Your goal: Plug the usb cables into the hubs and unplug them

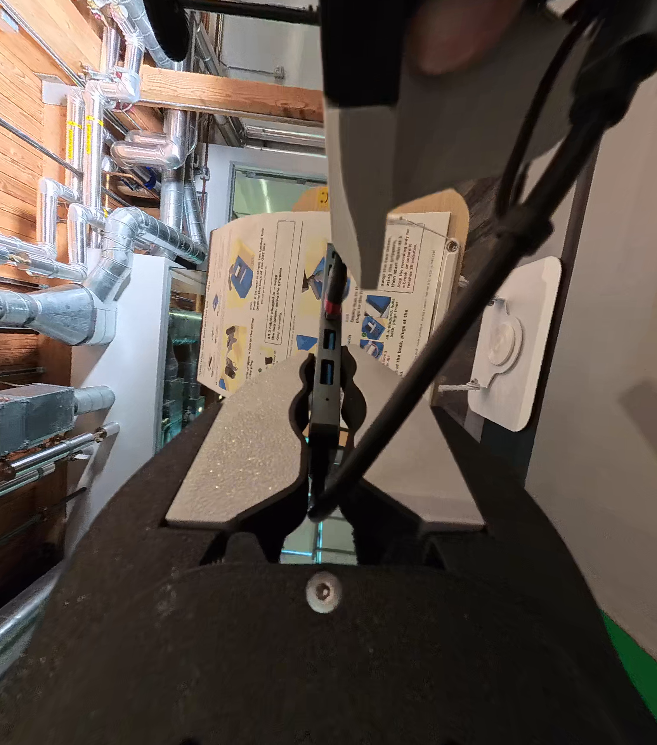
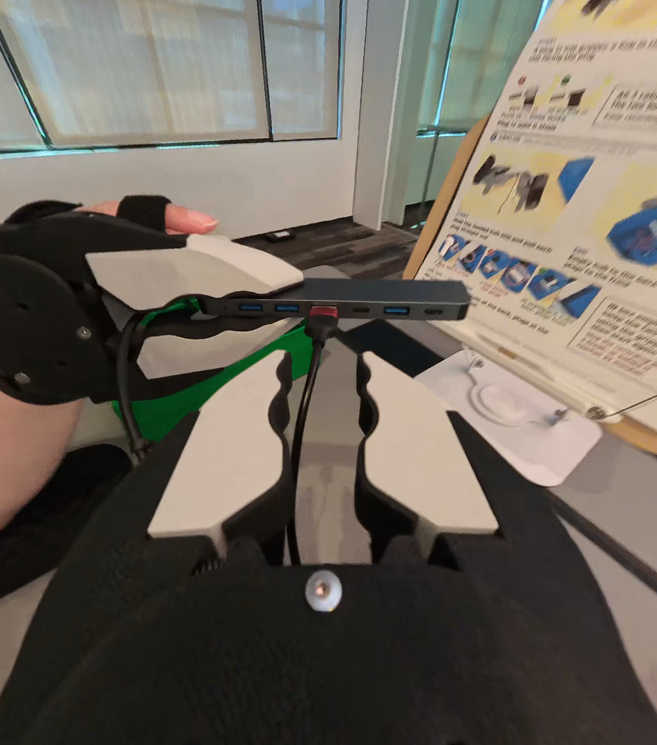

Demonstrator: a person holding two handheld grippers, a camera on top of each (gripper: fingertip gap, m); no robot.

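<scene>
A dark grey USB hub (image 2: 379, 296) is held level in the air. My left gripper (image 2: 214, 298) is shut on its left end; in the left wrist view the gripper (image 1: 328, 363) clamps the hub (image 1: 326, 399) seen edge-on. A red-collared USB plug (image 2: 323, 315) sits in a port on the hub's front face and also shows in the left wrist view (image 1: 332, 302). My right gripper (image 2: 322, 356) is open just below the plug, with the plug's black cable (image 2: 302, 407) running between its fingers without being clamped. One right finger (image 1: 359, 193) shows above the plug.
The hub's own black lead (image 1: 439, 342) loops away from its rear end. A green box (image 2: 205, 387) stands behind the left gripper. An instruction sheet on a wooden board (image 2: 560, 242) leans at the right, with a white pad (image 2: 520, 435) on the grey table before it. Some 4 centimeters of space lies between my two pairs of fingers.
</scene>
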